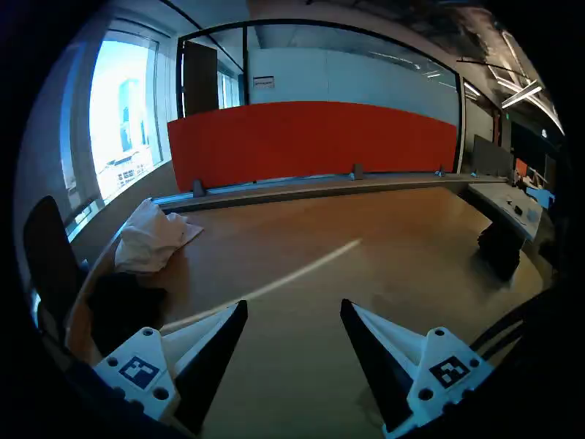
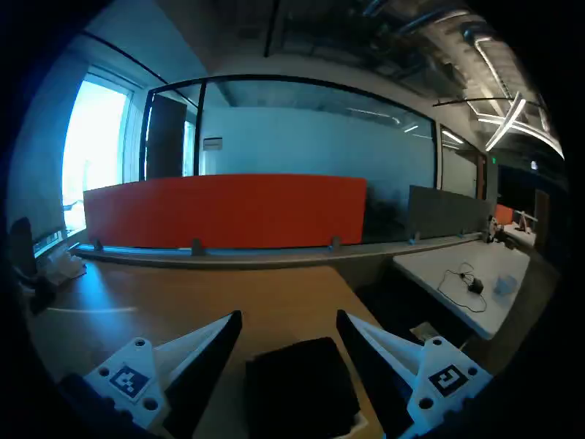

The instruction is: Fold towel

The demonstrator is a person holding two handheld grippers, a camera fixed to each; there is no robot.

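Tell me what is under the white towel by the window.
The white towel lies crumpled on the wooden table. A dark bundle sits just nearer the camera, at its edge. Whatever might lie beneath the towel's folds is covered.

Wooden table (image 1: 307,241): brown top, with one pale streak (image 1: 292,278) running diagonally across it. Far left corner: crumpled white towel (image 1: 150,238), and a dark heap (image 1: 124,307) just beside it on the nearer side. Right edge: dark lump (image 1: 501,249), well apart from the towel, too blurred to identify. Rear edge: red screen (image 1: 314,139) standing upright. In the right gripper view, a flat black item (image 2: 300,388) lies by the table's right edge.
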